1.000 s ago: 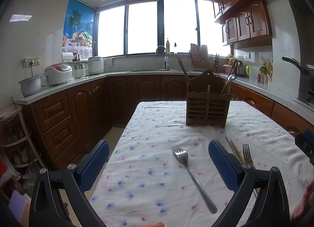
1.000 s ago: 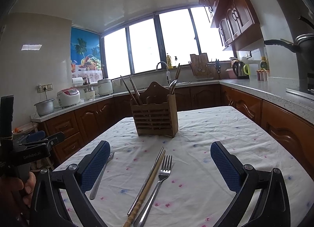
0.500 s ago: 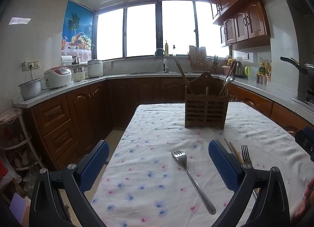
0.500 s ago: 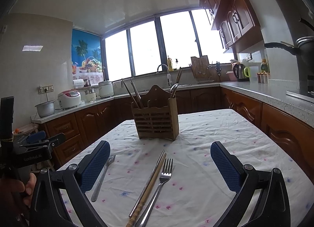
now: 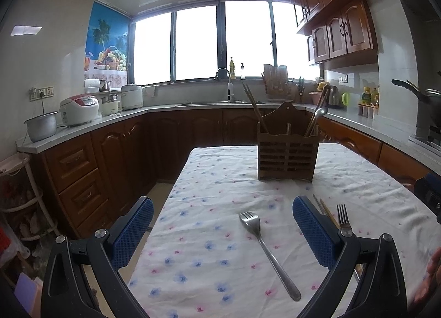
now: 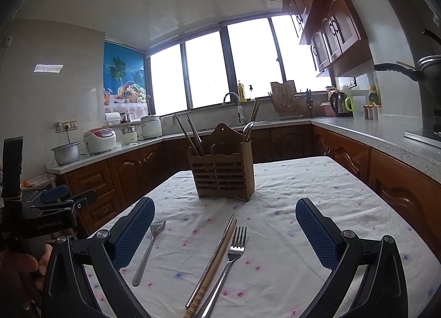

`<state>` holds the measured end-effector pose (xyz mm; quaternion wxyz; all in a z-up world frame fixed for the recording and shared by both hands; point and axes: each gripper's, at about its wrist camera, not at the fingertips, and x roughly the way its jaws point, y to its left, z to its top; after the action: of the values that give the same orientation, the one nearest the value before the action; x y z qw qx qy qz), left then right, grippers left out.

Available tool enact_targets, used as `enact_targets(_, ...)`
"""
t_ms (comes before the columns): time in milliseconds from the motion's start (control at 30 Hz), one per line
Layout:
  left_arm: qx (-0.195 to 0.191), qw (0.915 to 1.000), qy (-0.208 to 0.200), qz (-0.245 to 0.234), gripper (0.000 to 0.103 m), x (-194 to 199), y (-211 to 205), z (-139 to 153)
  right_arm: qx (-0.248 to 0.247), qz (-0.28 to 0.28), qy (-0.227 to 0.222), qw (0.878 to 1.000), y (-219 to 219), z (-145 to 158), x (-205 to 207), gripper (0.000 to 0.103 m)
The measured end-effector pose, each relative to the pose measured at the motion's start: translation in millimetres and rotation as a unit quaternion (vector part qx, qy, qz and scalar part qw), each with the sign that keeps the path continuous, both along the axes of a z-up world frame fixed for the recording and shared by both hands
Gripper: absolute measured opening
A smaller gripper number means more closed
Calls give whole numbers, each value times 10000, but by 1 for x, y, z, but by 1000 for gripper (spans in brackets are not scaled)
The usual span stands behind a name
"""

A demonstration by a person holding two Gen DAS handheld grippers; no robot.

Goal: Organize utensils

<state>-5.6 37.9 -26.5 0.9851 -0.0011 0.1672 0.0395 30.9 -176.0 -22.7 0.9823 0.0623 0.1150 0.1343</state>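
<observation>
I hold both tongs above a table (image 5: 220,180) covered with a white cloth printed with small blue and pink flowers. My left tongs (image 5: 223,228) stand wide apart with nothing between the blue pads, and my right tongs (image 6: 224,231) are just as wide apart and empty.

Below my left tongs lies a plain steel fork (image 5: 266,247), tines pointing away from me, handle running toward my right. From the right wrist view this same fork (image 6: 148,252) sits just beside the left pad. Between the right pads lie a second steel fork (image 6: 230,257) and, just beside it on its left, a pair of long chopsticks (image 6: 213,258), one metal and one wooden, touching each other along their length.

Farther back on the cloth stands a brown slatted wooden utensil holder (image 6: 223,173), upright, well apart from the loose pieces. Brown chopsticks (image 6: 190,135) lean out of its left compartment; a steel spoon (image 6: 248,128) leans out of its right one.

My left hand (image 6: 19,268) grips the other handle at the view's edge.
</observation>
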Motion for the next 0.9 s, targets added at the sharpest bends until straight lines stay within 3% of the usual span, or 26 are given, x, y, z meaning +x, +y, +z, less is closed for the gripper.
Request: enact_targets(900, 16, 10000, 36, -7, 102, 5, -6, 0, 24, -2, 1, 10000, 0, 2, 2, 103)
